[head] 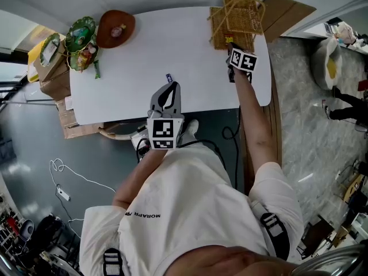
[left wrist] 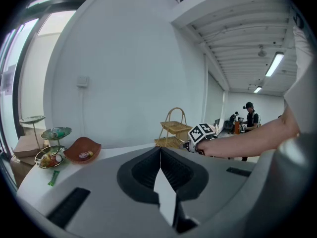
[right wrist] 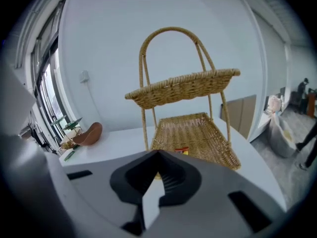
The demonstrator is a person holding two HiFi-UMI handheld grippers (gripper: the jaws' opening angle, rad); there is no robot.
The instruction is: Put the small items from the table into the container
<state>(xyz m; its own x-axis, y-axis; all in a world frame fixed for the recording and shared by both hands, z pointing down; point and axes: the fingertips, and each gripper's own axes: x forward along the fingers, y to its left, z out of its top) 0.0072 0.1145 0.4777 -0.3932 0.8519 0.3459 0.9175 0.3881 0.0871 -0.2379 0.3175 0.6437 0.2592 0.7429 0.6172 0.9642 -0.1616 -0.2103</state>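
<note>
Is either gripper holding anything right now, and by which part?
Nothing is held. The left gripper and the right gripper both have jaws shut on nothing; a small red item lies loose on the lower tray of the wicker basket.

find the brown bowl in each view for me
Head view: brown bowl at top left, on the table's far edge.
Left gripper view: lower left, beside the green stand.
Right gripper view: at left, around mid-height.
Shared landmark: the wicker rack, at the table's opposite end from the bowl.
</note>
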